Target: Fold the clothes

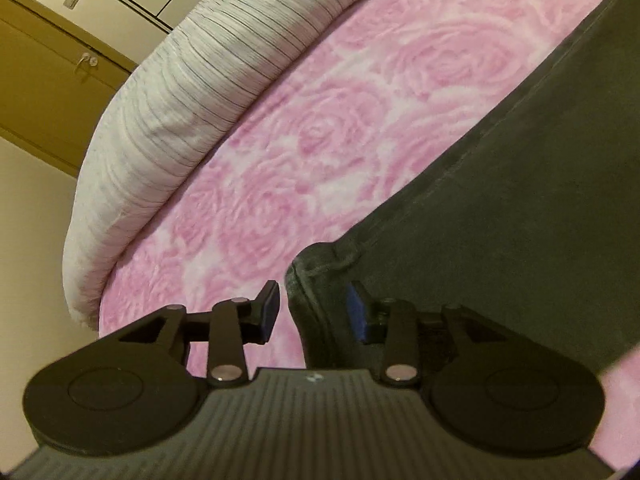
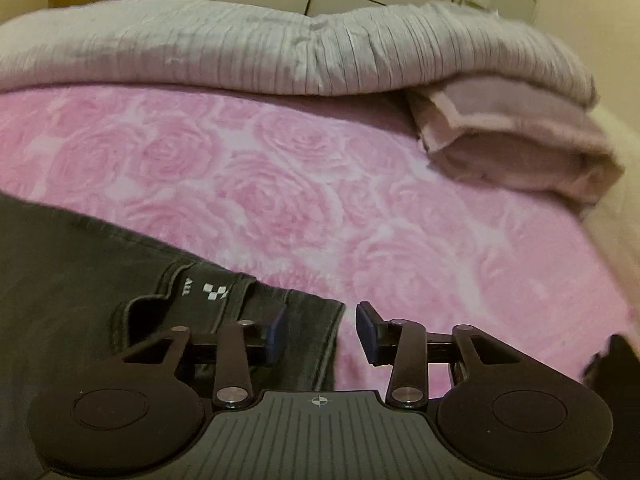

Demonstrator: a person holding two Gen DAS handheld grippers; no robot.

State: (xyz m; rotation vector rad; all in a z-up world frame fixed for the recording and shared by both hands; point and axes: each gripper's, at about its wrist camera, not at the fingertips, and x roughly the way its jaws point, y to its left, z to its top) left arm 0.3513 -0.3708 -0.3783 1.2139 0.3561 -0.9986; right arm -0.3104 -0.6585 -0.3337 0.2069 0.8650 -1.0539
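Two sets of fingers, left gripper [image 1: 314, 312] and right gripper [image 2: 322, 334], parted around dark garment [image 1: 500, 208] corners, unpinched, on rose blanket [image 2: 304, 184].

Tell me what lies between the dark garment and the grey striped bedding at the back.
Only bare pink rose blanket lies between the dark garment and the grey striped bedding; both wrist views show it.

We count:
dark garment [image 2: 80, 264]: one
rose blanket [image 2: 320, 200]: one
striped quilt [image 2: 240, 52]: one
folded towel [image 2: 520, 148]: one
tools: two, left [image 1: 312, 312], right [image 2: 320, 330]
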